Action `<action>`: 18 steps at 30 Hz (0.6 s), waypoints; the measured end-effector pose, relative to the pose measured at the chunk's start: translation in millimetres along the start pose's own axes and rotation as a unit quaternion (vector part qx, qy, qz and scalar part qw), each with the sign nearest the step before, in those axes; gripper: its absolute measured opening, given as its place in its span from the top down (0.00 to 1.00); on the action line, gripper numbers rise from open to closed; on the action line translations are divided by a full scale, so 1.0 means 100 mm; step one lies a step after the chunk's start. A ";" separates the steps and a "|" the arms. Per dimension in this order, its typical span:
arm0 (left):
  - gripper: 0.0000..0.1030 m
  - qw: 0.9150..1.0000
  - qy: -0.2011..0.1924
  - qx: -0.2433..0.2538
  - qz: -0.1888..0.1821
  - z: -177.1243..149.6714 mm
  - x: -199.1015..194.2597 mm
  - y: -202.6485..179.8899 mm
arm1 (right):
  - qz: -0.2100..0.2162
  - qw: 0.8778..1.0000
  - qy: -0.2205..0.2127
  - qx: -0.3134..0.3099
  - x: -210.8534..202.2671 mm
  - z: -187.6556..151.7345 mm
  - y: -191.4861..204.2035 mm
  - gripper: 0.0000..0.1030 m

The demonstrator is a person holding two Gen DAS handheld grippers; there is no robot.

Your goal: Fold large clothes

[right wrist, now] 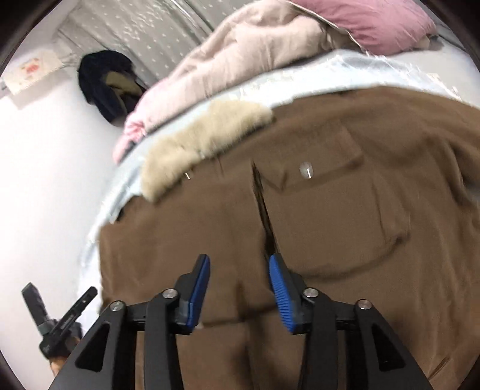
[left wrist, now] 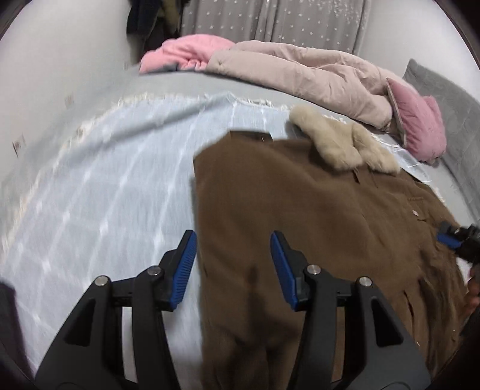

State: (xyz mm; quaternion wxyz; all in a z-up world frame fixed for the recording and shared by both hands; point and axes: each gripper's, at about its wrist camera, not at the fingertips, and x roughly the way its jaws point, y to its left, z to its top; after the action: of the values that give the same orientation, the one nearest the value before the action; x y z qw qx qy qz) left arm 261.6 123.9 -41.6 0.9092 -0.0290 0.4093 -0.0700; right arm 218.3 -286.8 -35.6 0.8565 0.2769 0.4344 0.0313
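A large brown coat (left wrist: 300, 216) with a beige fur collar (left wrist: 342, 141) lies spread on a pale blue checked blanket (left wrist: 99, 180) on the bed. My left gripper (left wrist: 234, 240) is open and empty, above the coat's left edge. The right gripper (left wrist: 456, 240) shows at the coat's right side in the left wrist view. In the right wrist view the coat (right wrist: 330, 216) fills the frame, with its collar (right wrist: 198, 144) at upper left. My right gripper (right wrist: 238, 261) is open and empty over the coat's front opening. The left gripper (right wrist: 57, 312) shows at lower left.
A pale pink padded jacket (left wrist: 303, 72), a pink fleece (left wrist: 183, 51) and a pink cushion (left wrist: 417, 126) lie along the bed's far side. A grey pillow (left wrist: 450, 105) is at the right. Dark clothes (right wrist: 105, 81) hang on the white wall by a grey curtain (left wrist: 270, 21).
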 end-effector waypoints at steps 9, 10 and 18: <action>0.75 0.996 -0.031 -0.033 -0.076 0.37 0.40 -0.01 | -0.004 0.998 0.054 -0.008 0.82 0.63 0.01 0.56; 0.76 0.996 -0.034 -0.034 -0.080 0.37 0.46 -0.01 | -0.006 0.998 0.055 -0.010 0.91 0.63 0.02 0.57; 0.78 0.998 -0.035 -0.046 0.028 0.27 0.82 0.05 | -0.066 0.977 -0.119 -0.162 0.45 0.45 0.46 0.95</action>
State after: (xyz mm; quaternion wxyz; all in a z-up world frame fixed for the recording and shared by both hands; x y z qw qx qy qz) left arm 335.7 116.3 -84.9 0.9221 -0.0616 0.3811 -0.0245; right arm 289.3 -254.9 -23.4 0.9357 0.1070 0.3359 0.0112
